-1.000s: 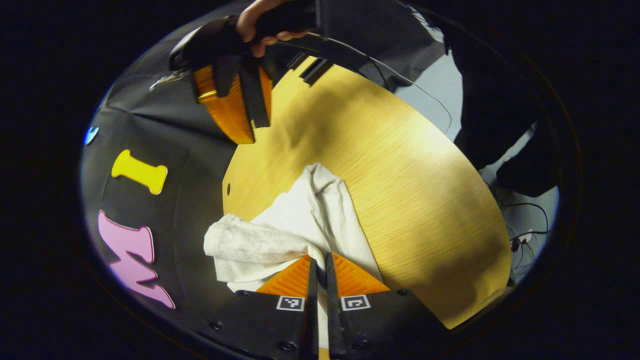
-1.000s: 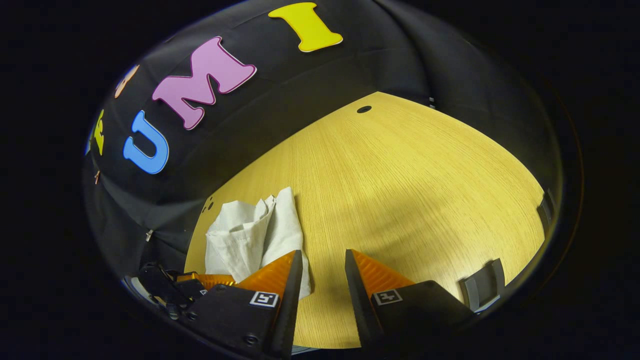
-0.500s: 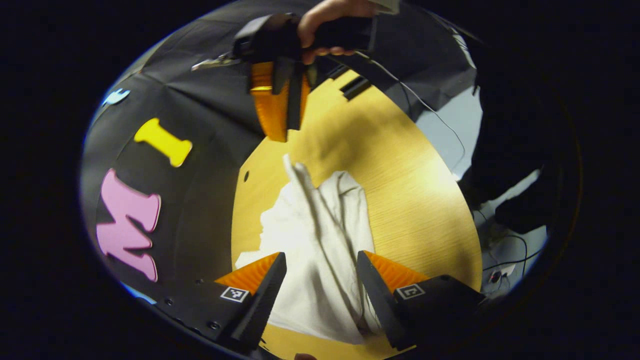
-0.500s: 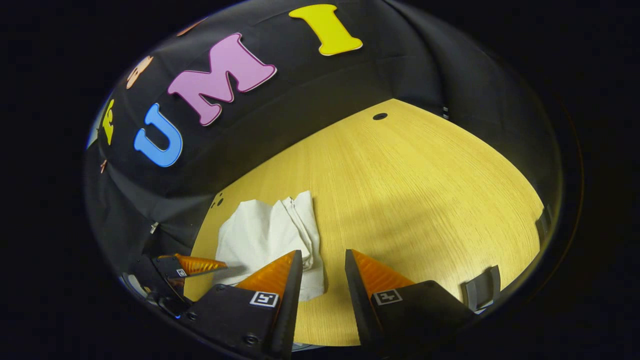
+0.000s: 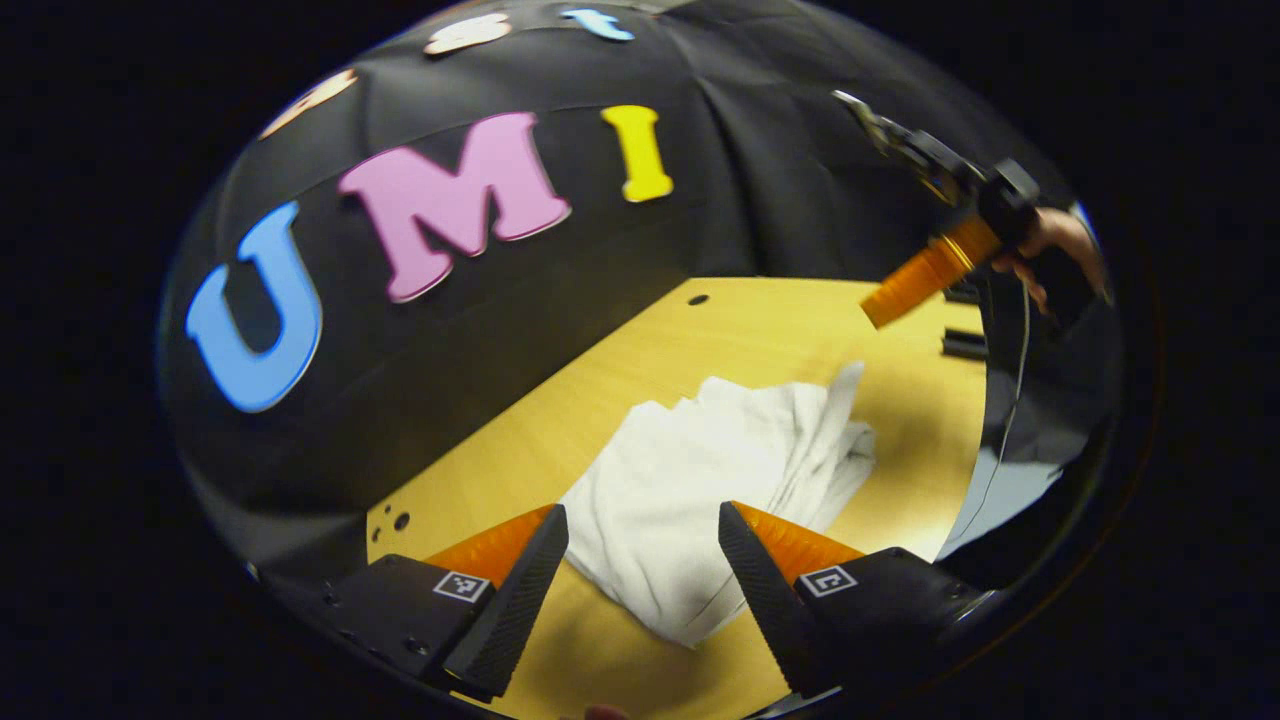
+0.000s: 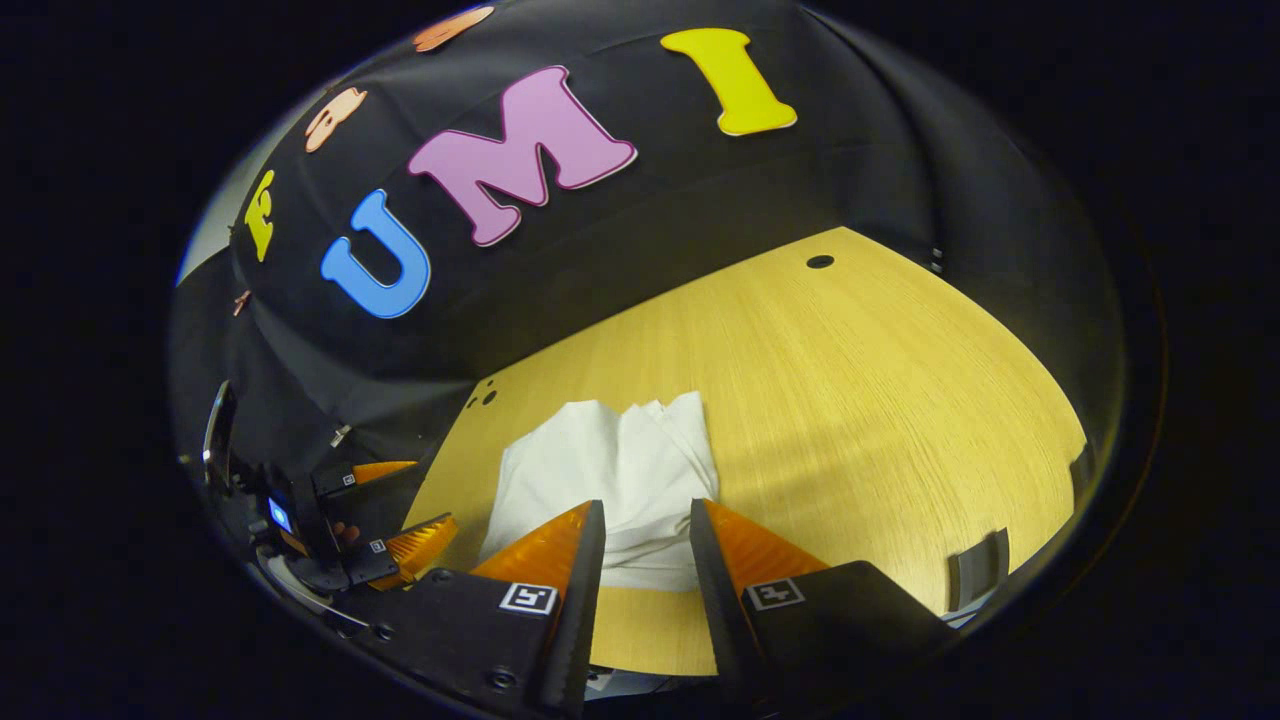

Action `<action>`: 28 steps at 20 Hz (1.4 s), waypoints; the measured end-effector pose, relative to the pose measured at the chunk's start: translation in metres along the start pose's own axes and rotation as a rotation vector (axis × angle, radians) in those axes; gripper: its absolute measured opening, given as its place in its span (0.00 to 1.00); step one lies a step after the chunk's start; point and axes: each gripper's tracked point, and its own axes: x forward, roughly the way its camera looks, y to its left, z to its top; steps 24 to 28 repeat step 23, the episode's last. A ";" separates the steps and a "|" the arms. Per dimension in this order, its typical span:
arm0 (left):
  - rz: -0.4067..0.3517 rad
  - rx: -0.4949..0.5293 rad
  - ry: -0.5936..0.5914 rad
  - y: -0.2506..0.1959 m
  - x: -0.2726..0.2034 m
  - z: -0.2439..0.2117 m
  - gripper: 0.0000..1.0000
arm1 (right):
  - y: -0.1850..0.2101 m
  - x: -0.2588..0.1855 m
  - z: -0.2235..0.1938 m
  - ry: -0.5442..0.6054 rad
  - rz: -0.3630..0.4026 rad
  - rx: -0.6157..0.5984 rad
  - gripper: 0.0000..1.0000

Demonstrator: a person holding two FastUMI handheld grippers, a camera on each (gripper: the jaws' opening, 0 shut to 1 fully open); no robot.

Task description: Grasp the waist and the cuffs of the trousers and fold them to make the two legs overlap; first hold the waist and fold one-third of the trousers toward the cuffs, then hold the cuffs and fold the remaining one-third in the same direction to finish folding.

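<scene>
The white trousers [image 5: 700, 480] lie folded in a loose bundle on the wooden table [image 5: 640, 340], with rumpled edges toward the right. My left gripper [image 5: 643, 545] hovers open above their near edge, holding nothing. In the right gripper view the trousers [image 6: 610, 470] lie just beyond my right gripper [image 6: 647, 535], which is open and holds no cloth. The right gripper [image 5: 915, 285] also appears far off at the upper right of the left gripper view, held by a hand [image 5: 1050, 240]. The left gripper [image 6: 395, 515] is at the lower left of the right gripper view.
The table [image 6: 850, 400] stretches bare to the right of the trousers, with small holes [image 6: 820, 262] near its far edge. The black booth wall stands close behind. Dark brackets [image 5: 965, 345] sit at the table's right edge, and a cable hangs from the far gripper.
My left gripper let go of the cloth and opened, then drew back and turned; the trousers dropped flat onto the table. The right gripper swung round to face the bundle.
</scene>
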 end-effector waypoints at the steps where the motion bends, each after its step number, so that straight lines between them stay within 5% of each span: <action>1: 0.014 -0.096 -0.019 0.004 -0.004 0.004 0.96 | 0.008 -0.003 0.003 -0.007 0.007 -0.007 0.58; 6: 0.028 -0.524 -0.078 0.001 -0.023 0.010 0.98 | 0.054 -0.020 0.016 -0.052 0.048 -0.048 0.64; 9: 0.053 -0.646 -0.078 0.008 -0.032 0.009 0.96 | 0.072 -0.024 0.016 -0.072 0.033 -0.109 0.80; 11: 0.063 -0.674 -0.055 0.004 -0.036 0.005 0.96 | 0.085 -0.025 0.010 -0.065 0.029 -0.143 0.81; 12: 0.066 -0.684 -0.044 0.003 -0.041 0.003 0.96 | 0.092 -0.021 0.010 -0.066 0.034 -0.165 1.00; 28: 0.135 -0.738 0.052 0.015 -0.079 -0.028 0.95 | 0.137 0.008 -0.039 0.063 0.084 -0.241 0.99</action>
